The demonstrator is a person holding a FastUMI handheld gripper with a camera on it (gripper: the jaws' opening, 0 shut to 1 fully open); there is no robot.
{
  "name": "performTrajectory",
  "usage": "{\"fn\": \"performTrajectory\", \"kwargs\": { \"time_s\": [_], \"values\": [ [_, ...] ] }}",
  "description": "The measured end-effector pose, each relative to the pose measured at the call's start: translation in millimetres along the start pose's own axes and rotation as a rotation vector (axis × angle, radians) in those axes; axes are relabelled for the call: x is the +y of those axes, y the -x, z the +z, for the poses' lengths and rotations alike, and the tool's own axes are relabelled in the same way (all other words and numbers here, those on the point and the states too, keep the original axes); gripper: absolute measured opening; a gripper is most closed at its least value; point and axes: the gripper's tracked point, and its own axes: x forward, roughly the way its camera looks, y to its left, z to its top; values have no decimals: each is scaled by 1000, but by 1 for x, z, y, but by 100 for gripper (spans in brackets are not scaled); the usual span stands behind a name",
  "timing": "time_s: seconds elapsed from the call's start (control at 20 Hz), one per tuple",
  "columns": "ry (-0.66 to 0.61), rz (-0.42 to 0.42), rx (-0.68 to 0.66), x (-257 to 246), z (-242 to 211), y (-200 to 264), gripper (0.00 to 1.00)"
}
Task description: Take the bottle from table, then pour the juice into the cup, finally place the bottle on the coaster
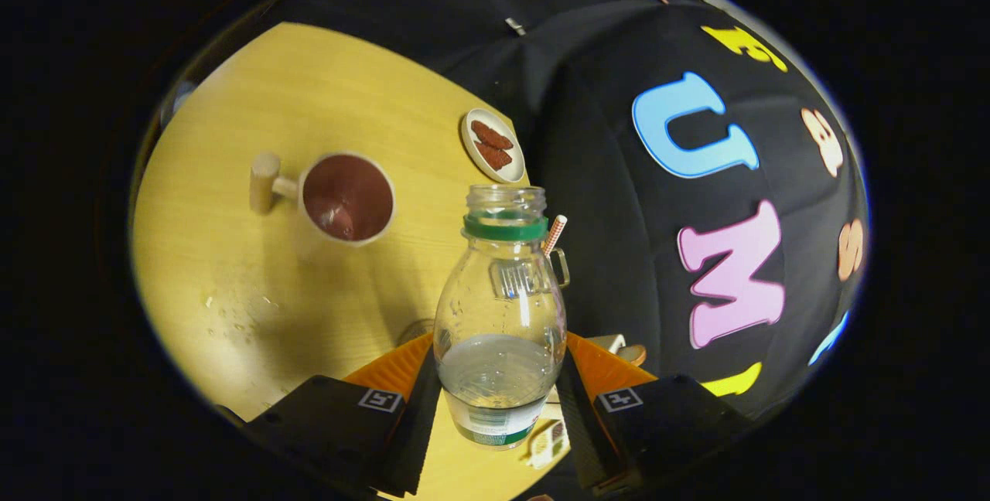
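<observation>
Gripping the bottle (500, 323) low on its body, the gripper (499, 400) had one finger pressed to each side of the clear plastic, so the tongs were pinching the bottle between them. The bottle stood upright between the fingers, uncapped, with a green ring below its open mouth. Clear liquid filled roughly the lower third. A label wrapped the base, just past the fingertips.

The cup (347, 198) sat on the yellow wooden table (232, 284) well beyond the fingers and off to the left of the bottle. Its inside was dark reddish-brown, with a little liquid glinting at the bottom. A pale wooden handle stuck out on its far-left side.

A small oval dish (492, 146) holding two reddish-brown pieces lay farther out, beyond the bottle's mouth, near the table's edge. A checked straw (554, 233) showed just behind the bottle's right shoulder, touching or nearly touching it; which could not be told. Droplets (236, 315) dotted the table to the left of the fingers. Small objects below the bottle's base were too obscured to identify.
</observation>
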Motion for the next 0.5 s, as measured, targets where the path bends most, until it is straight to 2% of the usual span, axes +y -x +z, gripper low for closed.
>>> {"fn": "performTrajectory", "kwargs": {
  "time_s": [0.25,0.4,0.5],
  "values": [
    [-339,43,-90,-16,1,4,76],
    [-500,38,-149,-33,-3,1,77],
    [-648,87,-173,-29,-4,-4,76]
  ]
}}
